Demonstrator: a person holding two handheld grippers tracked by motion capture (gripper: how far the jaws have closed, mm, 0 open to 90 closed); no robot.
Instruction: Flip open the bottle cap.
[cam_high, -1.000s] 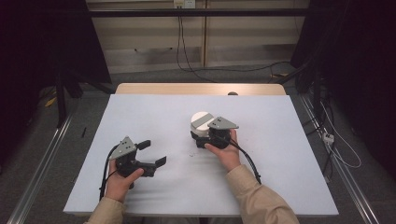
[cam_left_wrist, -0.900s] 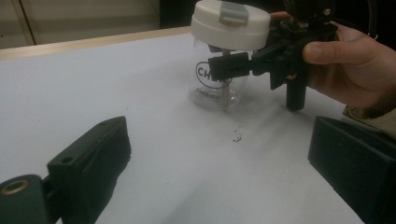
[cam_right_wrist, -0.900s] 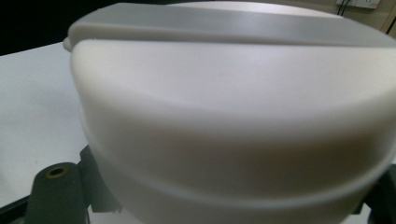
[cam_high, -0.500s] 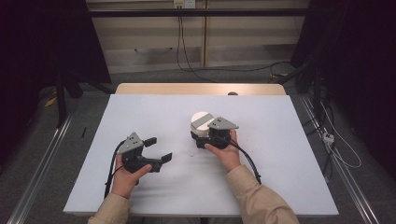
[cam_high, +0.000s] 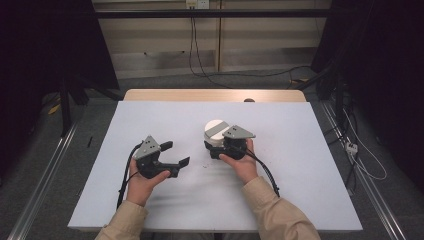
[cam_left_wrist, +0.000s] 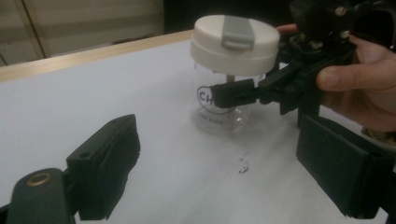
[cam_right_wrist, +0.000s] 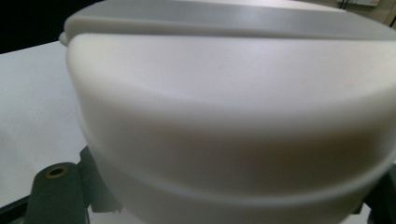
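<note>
1. Both sleeves (cam_high: 274, 210) are beige, long, reaching to the wrists.
2. Left hand-held gripper (cam_high: 176, 156): black body, 2 black blocky jaws, a grey 3-cornered plate (cam_high: 149, 147) on top with small dark screws.
3. Right hand-held gripper (cam_high: 212, 148): same black build, grey plate (cam_high: 238, 132) on top.
4. A black cable (cam_high: 125, 172) trails from each gripper toward 6 o'clock.
5. A brass-coloured eyelet (cam_left_wrist: 39, 178) sits in the left jaw's base.
</note>
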